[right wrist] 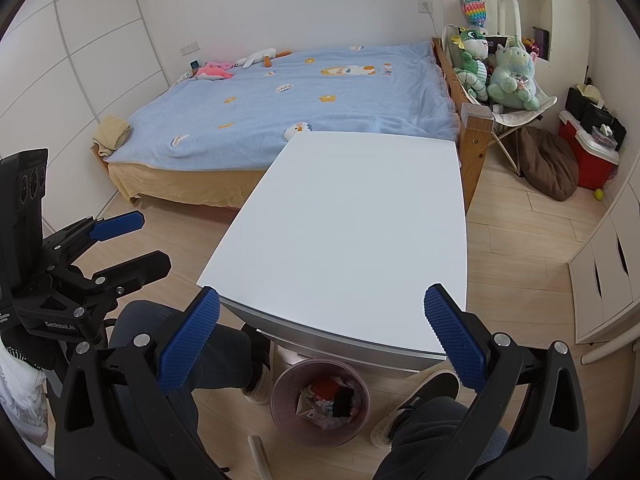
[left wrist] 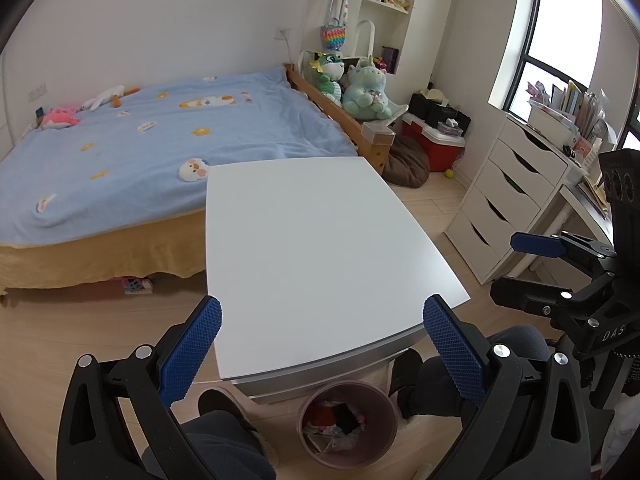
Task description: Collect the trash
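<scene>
A pink trash bin (left wrist: pixel 347 424) stands on the floor under the near edge of the white table (left wrist: pixel 320 240), between the person's feet. It holds several scraps of paper and wrappers. It also shows in the right wrist view (right wrist: pixel 319 400). My left gripper (left wrist: pixel 322 344) is open and empty above the table's near edge. My right gripper (right wrist: pixel 320 336) is open and empty above the same edge of the table (right wrist: pixel 352 220). Each gripper shows in the other's view, the right one (left wrist: pixel 560 268) and the left one (right wrist: pixel 120 240).
A bed with a blue blanket (left wrist: pixel 140 140) stands behind the table. Plush toys (left wrist: pixel 360 88) sit on a chair by the bed's corner. A white drawer unit (left wrist: pixel 504 200), a red cooler (left wrist: pixel 432 144) and a brown beanbag (left wrist: pixel 408 162) stand at the right. The floor is light wood.
</scene>
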### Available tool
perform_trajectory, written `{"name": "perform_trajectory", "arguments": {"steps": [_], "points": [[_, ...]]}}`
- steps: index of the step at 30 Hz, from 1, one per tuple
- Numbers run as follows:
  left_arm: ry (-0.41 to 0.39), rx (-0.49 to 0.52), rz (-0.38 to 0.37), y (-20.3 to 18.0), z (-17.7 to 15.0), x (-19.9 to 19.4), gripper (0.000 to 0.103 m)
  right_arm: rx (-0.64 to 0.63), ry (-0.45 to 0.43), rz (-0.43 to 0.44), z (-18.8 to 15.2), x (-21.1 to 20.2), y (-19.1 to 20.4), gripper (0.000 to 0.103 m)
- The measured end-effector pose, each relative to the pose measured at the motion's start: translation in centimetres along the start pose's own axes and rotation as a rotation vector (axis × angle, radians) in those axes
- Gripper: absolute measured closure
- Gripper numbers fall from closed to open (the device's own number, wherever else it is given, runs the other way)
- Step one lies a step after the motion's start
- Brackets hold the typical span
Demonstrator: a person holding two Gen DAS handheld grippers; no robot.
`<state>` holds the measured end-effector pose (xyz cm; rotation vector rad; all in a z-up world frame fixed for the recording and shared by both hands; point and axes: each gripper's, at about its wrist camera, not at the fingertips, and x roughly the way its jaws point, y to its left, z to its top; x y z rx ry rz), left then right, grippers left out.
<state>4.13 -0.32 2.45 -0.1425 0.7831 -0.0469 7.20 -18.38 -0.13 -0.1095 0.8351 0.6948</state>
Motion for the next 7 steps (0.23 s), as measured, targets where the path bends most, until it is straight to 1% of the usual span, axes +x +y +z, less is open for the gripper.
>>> {"name": "perform_trajectory", "arguments": {"steps": [4,7], "points": [[0.009,0.018,0.021,-0.44,-0.09,0.2,0.006,-0.001,-0.001,0.0,-0.16,0.01,-0.01,0.003],[0.01,0.024,0.019,-0.48,-0.04,0.25,0.006,-0.002,-0.001,-0.001,-0.23,0.08,0.0,0.003]]}}
